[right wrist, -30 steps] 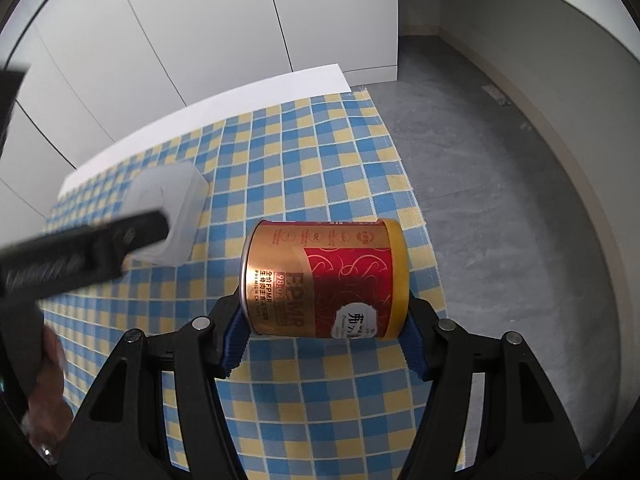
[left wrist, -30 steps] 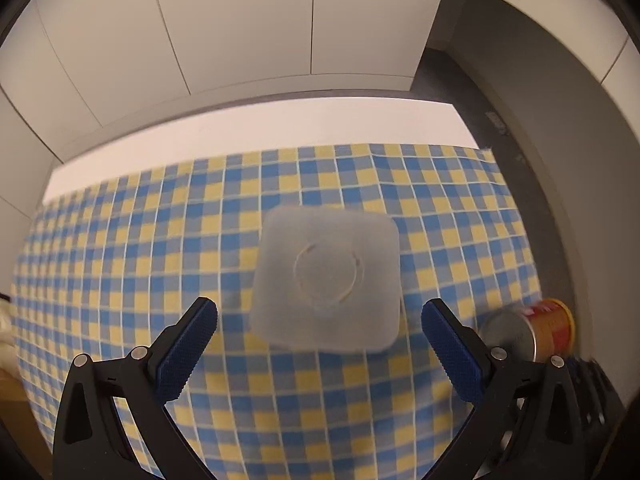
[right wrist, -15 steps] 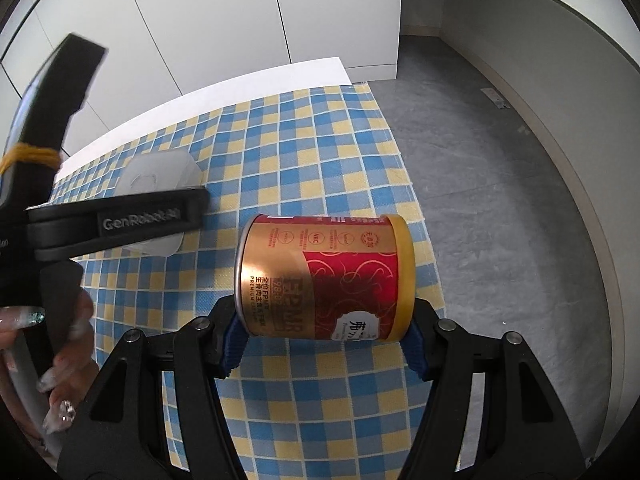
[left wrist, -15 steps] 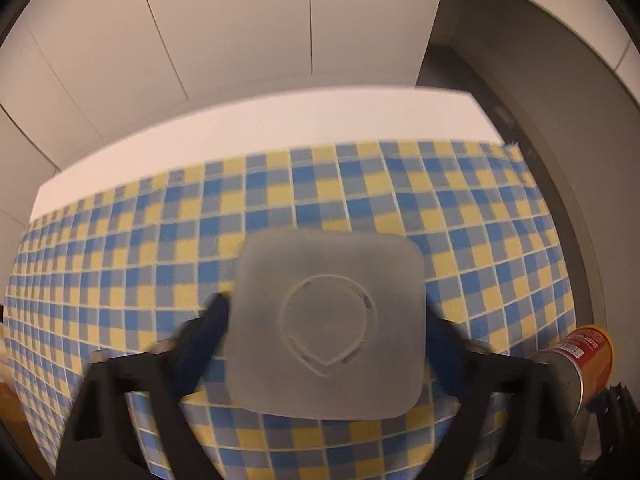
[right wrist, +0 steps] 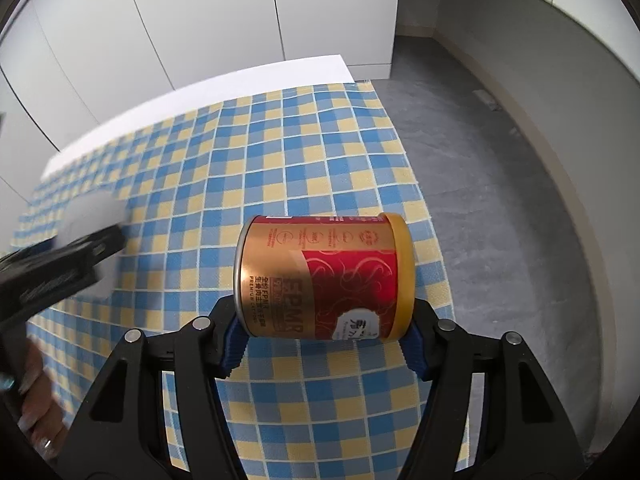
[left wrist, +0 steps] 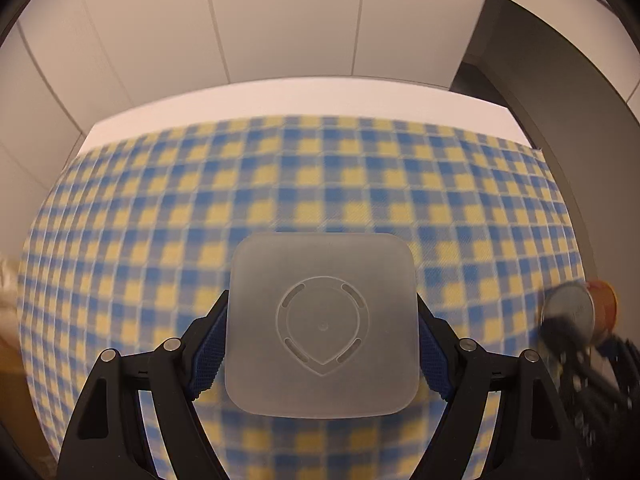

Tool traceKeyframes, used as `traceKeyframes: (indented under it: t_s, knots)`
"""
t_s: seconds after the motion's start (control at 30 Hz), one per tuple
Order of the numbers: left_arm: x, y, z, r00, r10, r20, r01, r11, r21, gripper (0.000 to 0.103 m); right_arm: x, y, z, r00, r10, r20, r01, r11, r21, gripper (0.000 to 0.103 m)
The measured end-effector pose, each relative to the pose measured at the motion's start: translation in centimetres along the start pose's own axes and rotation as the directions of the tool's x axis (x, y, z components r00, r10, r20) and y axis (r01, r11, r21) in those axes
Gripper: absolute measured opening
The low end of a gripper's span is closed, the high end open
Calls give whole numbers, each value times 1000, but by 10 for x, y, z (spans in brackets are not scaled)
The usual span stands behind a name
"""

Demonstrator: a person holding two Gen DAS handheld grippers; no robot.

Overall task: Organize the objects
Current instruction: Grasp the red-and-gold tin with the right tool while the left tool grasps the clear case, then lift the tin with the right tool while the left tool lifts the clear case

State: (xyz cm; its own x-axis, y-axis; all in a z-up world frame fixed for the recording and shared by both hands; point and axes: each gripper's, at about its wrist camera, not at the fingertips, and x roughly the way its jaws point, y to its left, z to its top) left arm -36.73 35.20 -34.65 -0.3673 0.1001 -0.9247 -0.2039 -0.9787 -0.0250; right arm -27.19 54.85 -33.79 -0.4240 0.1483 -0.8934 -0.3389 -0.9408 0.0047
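A frosted square plastic container (left wrist: 322, 320), bottom side towards the camera, sits between the blue pads (left wrist: 208, 356) of my left gripper (left wrist: 320, 344), which press on its two sides. It stays sharp while the checked cloth (left wrist: 320, 184) behind it is blurred. My right gripper (right wrist: 322, 332) is shut on a gold and red can (right wrist: 324, 276) with a yellow lid, held on its side above the cloth. In the right wrist view the left gripper's arm (right wrist: 60, 264) and the blurred container (right wrist: 92, 216) show at the left. The can (left wrist: 576, 312) also appears at the right edge of the left wrist view.
A blue and yellow checked cloth (right wrist: 304, 152) covers a white table (left wrist: 280, 100) that stands against white cabinet doors. The grey floor (right wrist: 500, 200) drops away past the cloth's right edge. A person's hand (right wrist: 36, 412) is at the lower left.
My left gripper moved forward over the frosted container and its jaws closed from wide open onto its sides. The right gripper kept hold of the can, nearly still.
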Motion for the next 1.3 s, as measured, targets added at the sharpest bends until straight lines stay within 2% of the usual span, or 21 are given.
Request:
traceKeyframes:
  t_s: [0.17, 0.23, 0.37, 0.57, 0.7, 0.9, 1.07, 1.3]
  knots:
    - [-18, 20, -15, 999, 42, 9, -42, 999, -9, 81, -3, 29, -2, 999, 44, -4, -44, 999, -31, 64]
    - [-27, 41, -23, 997, 72, 12, -72, 997, -13, 81, -5, 41, -1, 997, 71, -9, -71, 997, -41, 64]
    - [-48, 80, -35, 996, 86, 7, -85, 995, -51, 81, -14, 57, 4, 988, 153, -33, -154, 988, -26, 64]
    - [-72, 128, -49, 995, 92, -34, -94, 993, -68, 81, -21, 86, 14, 991, 128, -41, -131, 989, -69, 64]
    - [-88, 135, -53, 985, 173, -18, -174, 983, -67, 81, -31, 101, 24, 989, 142, -41, -145, 987, -68, 64]
    - [-125, 166, -54, 989, 144, -26, -146, 980, -133, 81, -65, 123, 33, 992, 127, -11, -127, 985, -114, 64]
    - [-158, 176, -52, 991, 135, -3, -134, 982, -132, 81, -104, 131, 39, 994, 112, 15, -108, 983, -151, 64]
    - [-207, 154, -26, 993, 113, 33, -107, 983, -147, 81, -157, 137, 48, 992, 113, 50, -103, 979, -174, 64]
